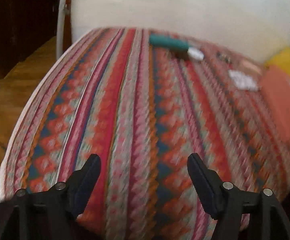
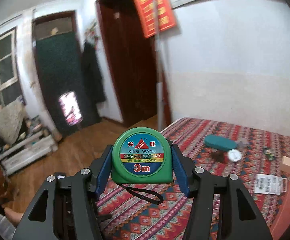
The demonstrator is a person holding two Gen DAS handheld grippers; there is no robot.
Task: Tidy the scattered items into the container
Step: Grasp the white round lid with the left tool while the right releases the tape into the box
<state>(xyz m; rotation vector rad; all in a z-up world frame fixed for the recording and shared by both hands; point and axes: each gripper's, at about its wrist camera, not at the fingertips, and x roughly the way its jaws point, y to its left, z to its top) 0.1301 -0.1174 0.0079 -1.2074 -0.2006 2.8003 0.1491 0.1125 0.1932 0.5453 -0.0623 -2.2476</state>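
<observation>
right gripper [image 2: 141, 166]: jaws pinching round green plastic tape measure [image 2: 141, 156], held aloft | left gripper [image 1: 143, 177]: jaws spread, empty, above striped patterned cloth [image 1: 124, 110] | teal oblong case [image 1: 168, 43] on cloth

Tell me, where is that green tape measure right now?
In the right wrist view, the green tape measure is clamped in the right gripper, held up above the near edge of the patterned bedspread.
</observation>
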